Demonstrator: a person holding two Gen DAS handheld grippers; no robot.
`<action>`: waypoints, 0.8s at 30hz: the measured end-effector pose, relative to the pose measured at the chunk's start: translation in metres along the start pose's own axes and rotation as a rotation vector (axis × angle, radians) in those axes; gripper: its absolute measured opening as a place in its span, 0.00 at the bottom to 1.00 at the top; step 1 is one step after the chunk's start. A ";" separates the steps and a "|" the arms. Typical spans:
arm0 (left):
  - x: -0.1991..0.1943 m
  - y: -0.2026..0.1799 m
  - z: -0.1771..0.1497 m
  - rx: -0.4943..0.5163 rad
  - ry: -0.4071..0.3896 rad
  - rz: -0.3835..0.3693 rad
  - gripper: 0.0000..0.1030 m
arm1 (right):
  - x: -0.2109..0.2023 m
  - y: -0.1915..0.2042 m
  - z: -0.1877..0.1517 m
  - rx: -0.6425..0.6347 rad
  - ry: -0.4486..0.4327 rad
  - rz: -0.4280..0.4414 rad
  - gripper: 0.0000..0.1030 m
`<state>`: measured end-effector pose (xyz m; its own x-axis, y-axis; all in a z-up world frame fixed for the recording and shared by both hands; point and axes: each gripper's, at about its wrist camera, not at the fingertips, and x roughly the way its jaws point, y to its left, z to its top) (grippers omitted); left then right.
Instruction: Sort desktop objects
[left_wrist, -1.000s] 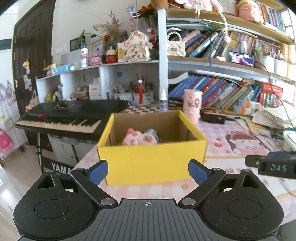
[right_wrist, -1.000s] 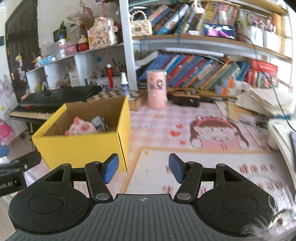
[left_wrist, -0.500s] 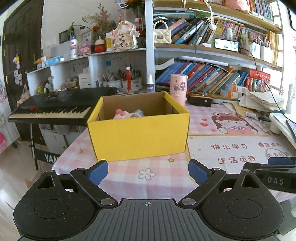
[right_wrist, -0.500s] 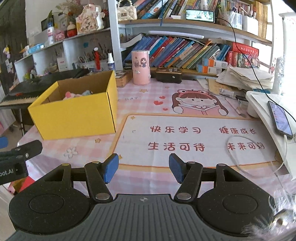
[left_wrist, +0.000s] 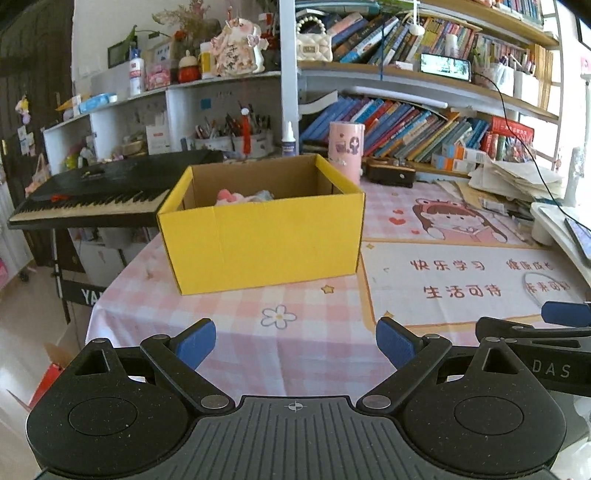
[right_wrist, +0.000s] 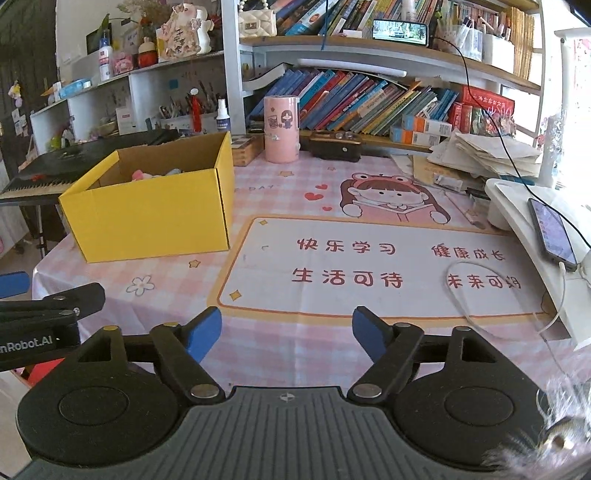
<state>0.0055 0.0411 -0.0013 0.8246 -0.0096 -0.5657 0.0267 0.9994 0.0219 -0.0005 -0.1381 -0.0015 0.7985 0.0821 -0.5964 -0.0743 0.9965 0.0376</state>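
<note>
I read left gripper (left_wrist: 295, 341) spread, empty | right gripper (right_wrist: 287, 332) just widened, nothing between | yellow box (right_wrist: 155, 218) on pink tablecloth (left_wrist: 295, 343), pink plush (left_wrist: 227, 195) inside, half-hidden | phone (right_wrist: 552, 232) only in right view | keyboard (left_wrist: 92, 199) clear in left only

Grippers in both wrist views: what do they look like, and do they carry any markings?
Both are matte black plastic with ribbed bodies and round side discs. The left claw and right claw have blue pads on jointed black fingers with silver pivot screws. White lettering: "DAS" on the right, "nRobot.AI" on the left.
</note>
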 end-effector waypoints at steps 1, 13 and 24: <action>0.000 -0.001 0.000 0.001 0.001 -0.001 0.93 | -0.001 0.000 0.000 -0.001 0.001 0.001 0.78; -0.003 -0.006 -0.003 0.010 0.014 0.003 0.93 | -0.001 -0.003 -0.004 0.006 0.020 -0.007 0.90; 0.000 -0.012 -0.007 0.019 0.050 0.008 0.93 | -0.003 -0.009 -0.005 0.016 0.030 -0.010 0.96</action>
<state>0.0010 0.0293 -0.0075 0.7955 0.0005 -0.6059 0.0310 0.9987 0.0416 -0.0054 -0.1469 -0.0043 0.7810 0.0715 -0.6204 -0.0565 0.9974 0.0438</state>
